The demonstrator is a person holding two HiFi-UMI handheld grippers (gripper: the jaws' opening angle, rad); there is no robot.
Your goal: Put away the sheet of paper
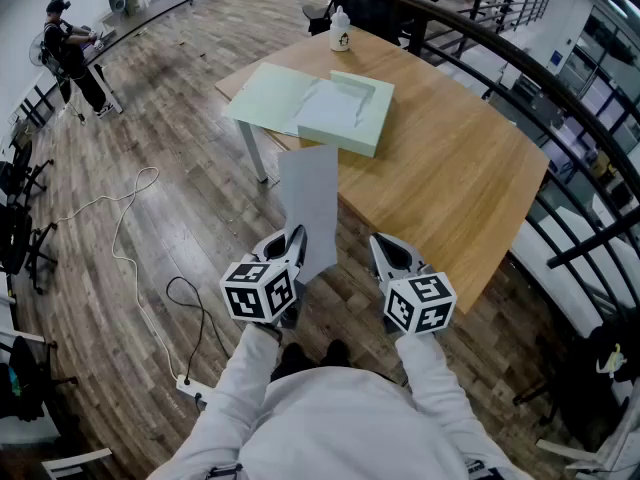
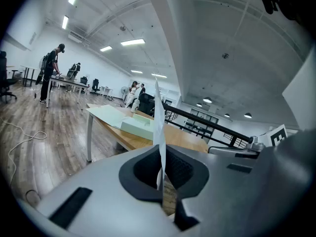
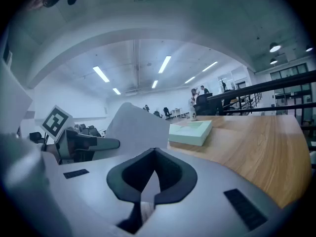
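While my left gripper [image 1: 295,240] has its jaws pinched on the near edge of the sheet of paper [image 1: 310,203], I see the sheet reaching out from it over the near left edge of the wooden table [image 1: 450,183], short of the open pale green box [image 1: 345,118]. My right gripper [image 1: 393,255] sits just beside the left, jaws pressed together on nothing.

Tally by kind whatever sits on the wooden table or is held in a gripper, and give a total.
sheet of paper: 1, pinched in the left gripper
pale green open box: 1, on the table
white bottle: 1, on the table's far edge
Total: 3
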